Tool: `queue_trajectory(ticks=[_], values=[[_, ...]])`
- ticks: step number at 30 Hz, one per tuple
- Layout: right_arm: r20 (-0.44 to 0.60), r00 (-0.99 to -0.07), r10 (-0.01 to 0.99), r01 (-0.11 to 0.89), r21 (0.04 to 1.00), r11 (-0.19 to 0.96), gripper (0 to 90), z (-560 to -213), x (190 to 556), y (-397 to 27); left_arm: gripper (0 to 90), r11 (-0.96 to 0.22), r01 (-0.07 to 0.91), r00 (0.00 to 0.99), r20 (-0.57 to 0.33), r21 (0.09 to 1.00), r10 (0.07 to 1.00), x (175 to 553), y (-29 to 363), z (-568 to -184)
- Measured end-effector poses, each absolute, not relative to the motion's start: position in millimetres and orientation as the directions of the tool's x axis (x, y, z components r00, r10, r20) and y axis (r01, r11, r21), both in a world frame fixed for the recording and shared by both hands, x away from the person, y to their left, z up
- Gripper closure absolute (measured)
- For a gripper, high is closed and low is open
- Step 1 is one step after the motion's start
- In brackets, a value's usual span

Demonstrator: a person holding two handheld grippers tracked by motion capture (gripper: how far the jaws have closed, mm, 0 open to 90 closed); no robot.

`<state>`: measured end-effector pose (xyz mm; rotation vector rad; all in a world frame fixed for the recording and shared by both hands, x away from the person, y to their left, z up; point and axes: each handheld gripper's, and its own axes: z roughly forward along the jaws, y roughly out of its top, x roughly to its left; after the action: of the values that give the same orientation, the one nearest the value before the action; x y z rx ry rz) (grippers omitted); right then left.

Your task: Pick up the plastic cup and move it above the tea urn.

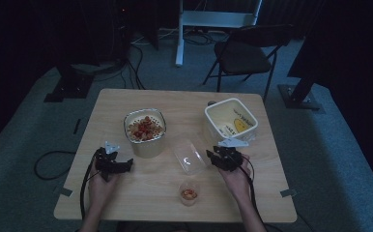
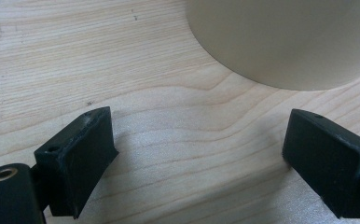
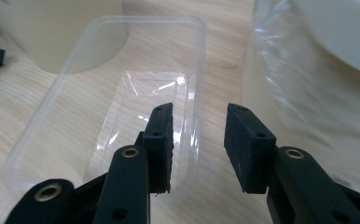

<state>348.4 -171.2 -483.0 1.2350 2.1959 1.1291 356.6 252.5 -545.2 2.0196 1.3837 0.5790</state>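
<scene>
My right gripper (image 1: 212,155) (image 3: 199,126) stands open astride the right-hand wall of a clear plastic tray (image 1: 189,155) (image 3: 99,93). One jaw is inside the tray and the other outside, with gaps showing on both sides of the wall. My left gripper (image 1: 125,165) (image 2: 201,140) stands wide open with bare wood between its jaws, just short of a cream tub (image 1: 145,129) (image 2: 285,42). That tub holds red and brown food pieces. A small clear cup (image 1: 189,193) with a few pieces stands near the front edge.
A white tub (image 1: 230,118) with something yellow inside sits at the back right of the wooden table (image 1: 126,101), with thin plastic film (image 3: 299,107) beside it. A folding chair (image 1: 247,50) stands beyond the table.
</scene>
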Motion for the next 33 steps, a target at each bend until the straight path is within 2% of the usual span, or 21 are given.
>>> queue_trajectory(ticks=[5,10,17,25,33], values=[[0.068,-0.532,0.844,0.592,0.743,0.313,65.8,-493,369,-161,9.8,-0.263,0.664,0.357,0.013,0.699,0.934,357,253,-545],[0.117,-0.537,0.836,0.637,0.705,0.311,84.5,-501,376,-160,9.7,-0.264,0.665,0.357,0.013,0.699,0.934,357,253,-545],[0.072,-0.519,0.852,0.590,0.751,0.296,87.1,-489,367,-158,9.7,-0.263,0.664,0.356,0.013,0.700,0.934,357,253,-545],[-0.033,-0.509,0.860,0.479,0.819,0.315,87.7,-460,349,-154,9.7,-0.263,0.664,0.356,0.013,0.700,0.934,357,253,-545],[-0.031,-0.508,0.861,0.420,0.863,0.279,87.7,-432,343,-154,9.7,-0.262,0.664,0.356,0.012,0.700,0.935,357,252,-545]])
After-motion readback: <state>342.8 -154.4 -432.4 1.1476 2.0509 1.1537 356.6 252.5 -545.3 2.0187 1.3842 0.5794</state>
